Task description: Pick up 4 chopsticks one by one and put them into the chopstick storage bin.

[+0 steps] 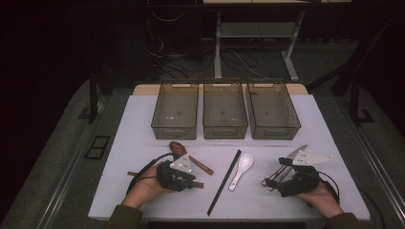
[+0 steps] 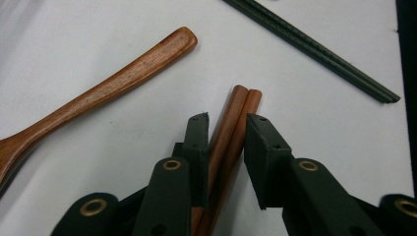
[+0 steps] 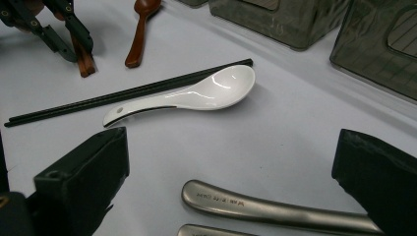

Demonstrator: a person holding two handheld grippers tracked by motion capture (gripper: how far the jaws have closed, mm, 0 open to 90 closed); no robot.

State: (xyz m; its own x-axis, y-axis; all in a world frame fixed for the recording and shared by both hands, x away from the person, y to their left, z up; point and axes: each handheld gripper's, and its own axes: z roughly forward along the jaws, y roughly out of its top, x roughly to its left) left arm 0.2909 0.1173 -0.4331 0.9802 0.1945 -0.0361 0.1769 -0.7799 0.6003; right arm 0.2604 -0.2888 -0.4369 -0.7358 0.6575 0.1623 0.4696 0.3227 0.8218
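Straddling a pair of brown wooden chopsticks [image 2: 231, 132], the left gripper [image 2: 226, 123] has its jaws partly open, one on each side of the sticks; the left jaw looks to touch them while a narrow gap shows at the right jaw, so they are not yet pinched. The chopsticks lie flat on the white table [image 1: 143, 129], side by side and touching. Just beyond them rests a wooden spoon [image 2: 108, 88], its handle end near the chopstick tips but apart from them. A pair of black chopsticks [image 1: 223, 182] lies diagonally near the table's middle, with a white ceramic spoon [image 1: 241, 169] just beside it.

Over on the right, the right gripper [image 3: 231, 162] stands wide open, its jaws well apart and holding nothing. Between them lie two metal utensil handles [image 3: 275, 209], resting on the table. Three dark translucent bins [image 1: 224, 109] sit in a row along the far edge, side by side.
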